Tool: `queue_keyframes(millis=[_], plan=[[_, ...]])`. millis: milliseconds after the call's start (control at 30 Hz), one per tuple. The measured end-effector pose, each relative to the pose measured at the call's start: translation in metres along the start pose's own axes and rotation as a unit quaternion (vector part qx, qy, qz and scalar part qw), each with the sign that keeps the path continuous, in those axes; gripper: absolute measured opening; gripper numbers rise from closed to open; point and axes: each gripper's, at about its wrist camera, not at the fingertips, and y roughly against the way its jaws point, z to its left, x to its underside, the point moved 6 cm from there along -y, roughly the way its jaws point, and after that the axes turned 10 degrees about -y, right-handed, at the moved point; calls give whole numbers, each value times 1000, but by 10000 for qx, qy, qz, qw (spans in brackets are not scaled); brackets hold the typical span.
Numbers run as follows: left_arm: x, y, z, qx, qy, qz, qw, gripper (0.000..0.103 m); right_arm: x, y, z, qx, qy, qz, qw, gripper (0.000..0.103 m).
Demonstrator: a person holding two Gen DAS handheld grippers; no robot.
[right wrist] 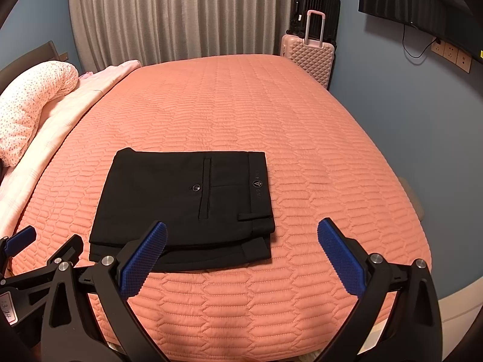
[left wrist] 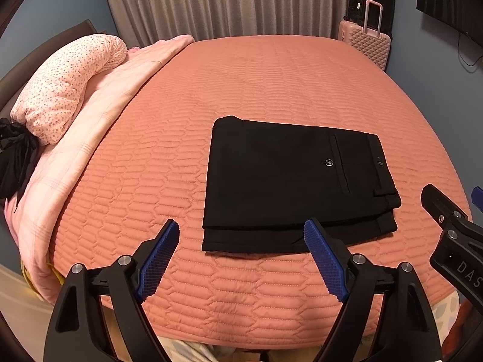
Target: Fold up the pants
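The quilted salmon-pink bedspread (right wrist: 241, 105) lies bare across its whole far half and down its right side, so a gripper could pass there freely. A folded black pair of pants (right wrist: 181, 208) sits flat near the front edge. Along the left, a pale pink folded blanket (left wrist: 90, 126) and a dotted pink bolster pillow (left wrist: 66, 87) crowd the edge. A pink hard-shell suitcase (right wrist: 308, 57) stands off the far right corner.
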Motion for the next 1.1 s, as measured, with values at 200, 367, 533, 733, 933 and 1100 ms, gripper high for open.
queue_keyframes(millis=[200, 367, 533, 733, 933, 1100], plan=[[1, 0, 0, -15, -8, 4, 10000, 82, 1, 1, 0, 7, 2, -5, 10000, 98], [2, -1, -1, -16, -17, 25, 10000, 82, 2, 1, -1, 11, 3, 20, 10000, 98], [4, -5, -2, -41, -40, 73, 10000, 82, 4, -1, -2, 14, -4, 55, 10000, 98], [3, -7, -3, -118, -102, 45, 9999, 81, 4, -1, -2, 12, -4, 70, 10000, 98], [4, -8, -5, -162, -196, 49, 9997, 80, 3, -3, -2, 12, -4, 89, 10000, 98], [5, -12, -1, -85, -78, 161, 9998, 80, 3, -3, -3, 21, -13, 80, 10000, 98]])
